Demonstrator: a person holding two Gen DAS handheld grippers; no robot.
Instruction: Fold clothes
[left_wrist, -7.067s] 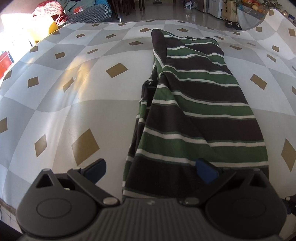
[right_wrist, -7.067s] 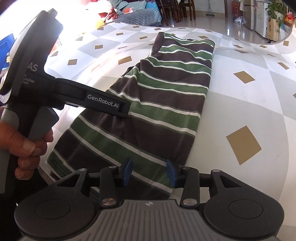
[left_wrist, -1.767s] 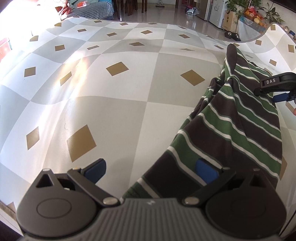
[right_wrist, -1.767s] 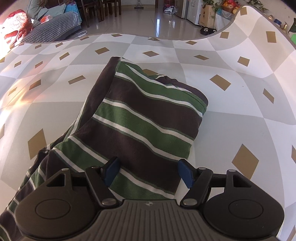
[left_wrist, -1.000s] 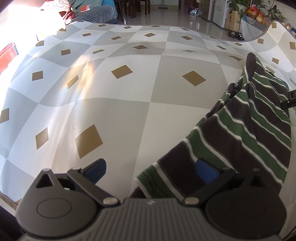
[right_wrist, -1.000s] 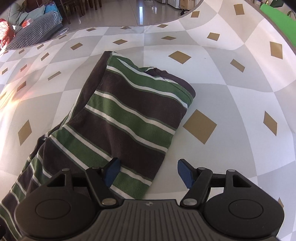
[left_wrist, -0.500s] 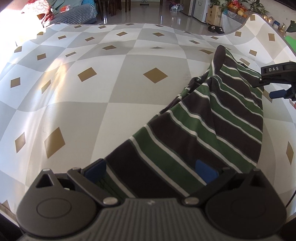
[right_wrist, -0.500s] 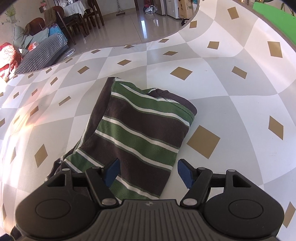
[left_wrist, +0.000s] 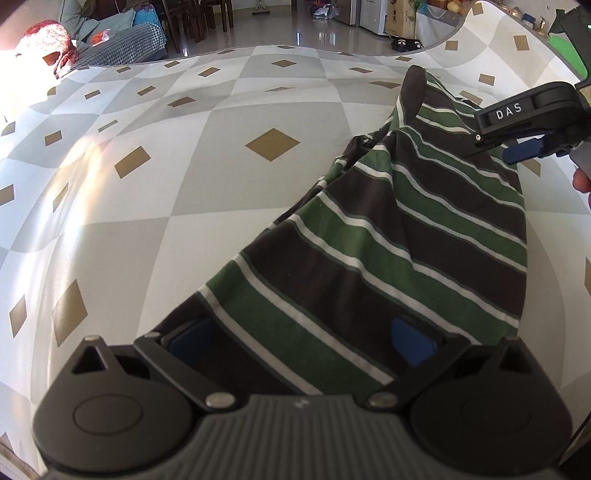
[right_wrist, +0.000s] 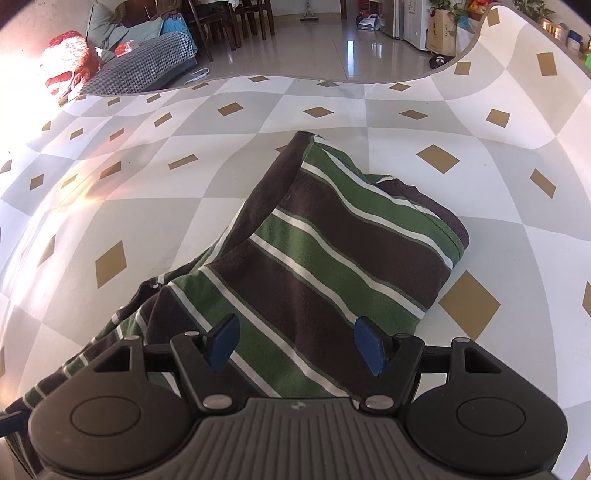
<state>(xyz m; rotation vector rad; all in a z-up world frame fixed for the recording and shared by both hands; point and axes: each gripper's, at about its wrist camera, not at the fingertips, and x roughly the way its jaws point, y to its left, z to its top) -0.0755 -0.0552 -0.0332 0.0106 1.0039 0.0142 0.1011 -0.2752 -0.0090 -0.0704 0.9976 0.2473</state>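
While the striped garment (right_wrist: 332, 258) lies as a long narrow band on the checked tablecloth (right_wrist: 184, 206), already doubled lengthwise with its sides turned in, both tools wait above it with fingers spread apart and nothing between them. The left gripper (left_wrist: 301, 338) hovers over the near end of the cloth, the right gripper (right_wrist: 297, 341) over the middle part. I judge that the step in hand is a fold across the length. The next move calls for closing on one end edge, both layers together, and carrying it flat over the other end, without dragging the lower layer
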